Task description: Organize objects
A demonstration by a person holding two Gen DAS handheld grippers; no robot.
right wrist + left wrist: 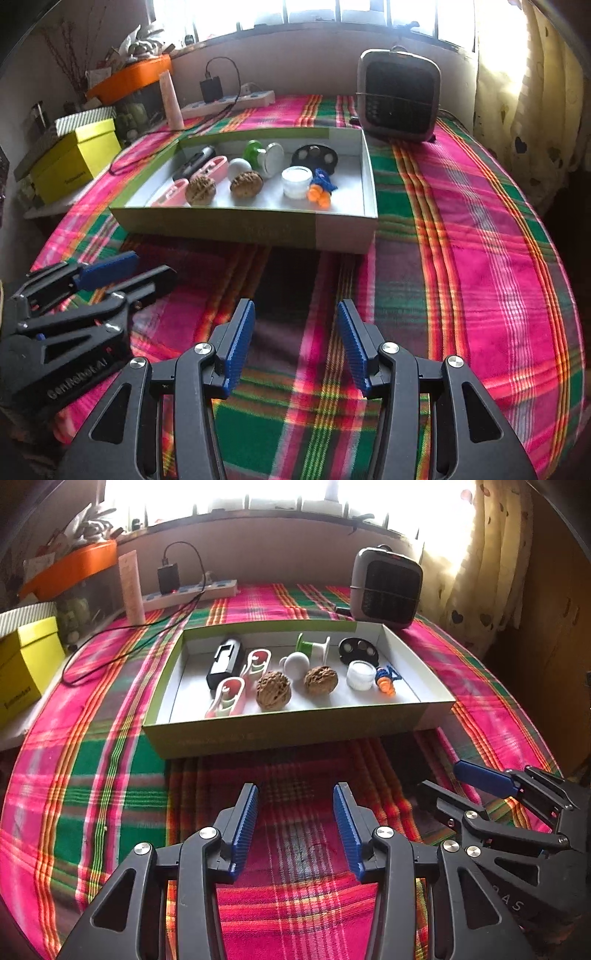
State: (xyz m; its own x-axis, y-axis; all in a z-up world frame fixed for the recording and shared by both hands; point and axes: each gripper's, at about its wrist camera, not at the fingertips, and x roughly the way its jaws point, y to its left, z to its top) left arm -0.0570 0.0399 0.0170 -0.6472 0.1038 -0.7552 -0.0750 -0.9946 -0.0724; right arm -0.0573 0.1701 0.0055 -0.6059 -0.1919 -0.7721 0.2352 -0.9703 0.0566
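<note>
Plaid cloth (110,760) under tray (295,734), window behind, both grippers' jaws apart, empty.

Under my fingers is a plaid blanket (110,768) — on it lie a shallow box (295,734), a heater (386,587) and a power strip (192,592).

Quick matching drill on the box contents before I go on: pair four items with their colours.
Items:
1. walnuts
2. earplugs
3. small jar
4. spool

Colours:
A. green and white
B. brown
C. orange and blue
D. clear with white inside

Pairs: 1-B, 2-C, 3-D, 4-A
</note>
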